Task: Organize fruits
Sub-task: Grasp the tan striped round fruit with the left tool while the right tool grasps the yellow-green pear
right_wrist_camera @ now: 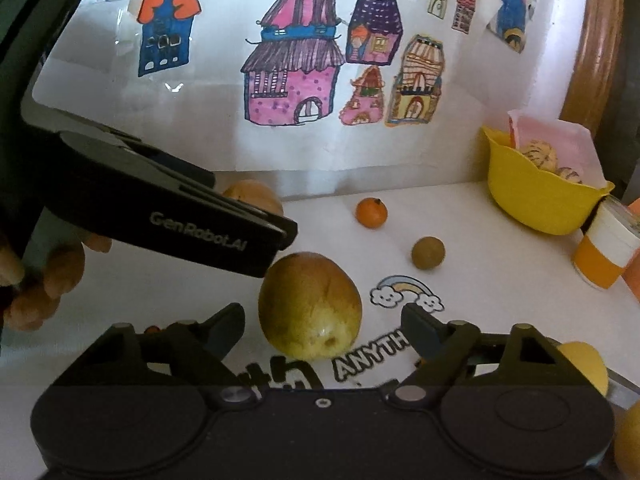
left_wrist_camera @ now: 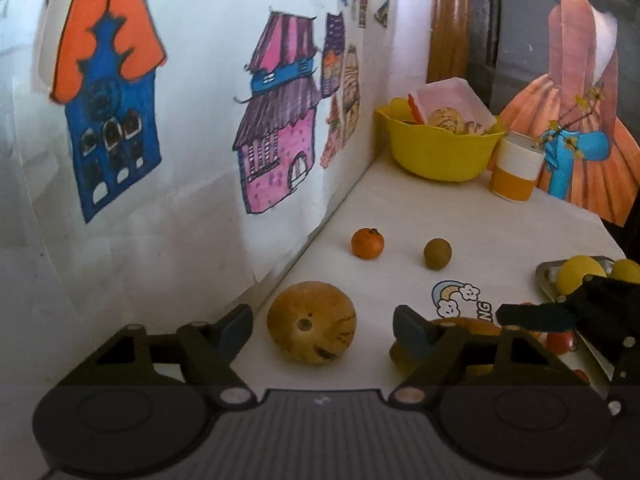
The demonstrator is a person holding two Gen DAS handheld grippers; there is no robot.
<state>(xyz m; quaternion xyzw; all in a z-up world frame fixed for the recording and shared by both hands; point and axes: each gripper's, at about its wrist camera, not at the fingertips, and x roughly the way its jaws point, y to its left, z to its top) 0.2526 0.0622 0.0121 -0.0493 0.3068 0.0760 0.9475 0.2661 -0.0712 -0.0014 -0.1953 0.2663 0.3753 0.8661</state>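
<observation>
The left gripper [left_wrist_camera: 322, 326] has its fingers spread wide around a tan, round, melon-like fruit [left_wrist_camera: 311, 323] lying on the bench [left_wrist_camera: 500, 232] close to the wall edge; neither finger touches it yet. The right gripper [right_wrist_camera: 324, 326] is likewise wide, framing a yellow-green pear [right_wrist_camera: 310, 306] by the rainbow sticker [right_wrist_camera: 406, 292].

To grip well, each should probably push forward until the fruit's widest part sits between the fingers, then close gently, since round fruit can roll.

A tangerine [left_wrist_camera: 367, 243] and a small green-brown fruit [left_wrist_camera: 437, 254] lie farther back in open bench. The wall hems the left side, while the metal tray [left_wrist_camera: 550, 280] with yellow fruit occupies the right edge. The yellow bowl [left_wrist_camera: 440, 148] fills the far corner.
</observation>
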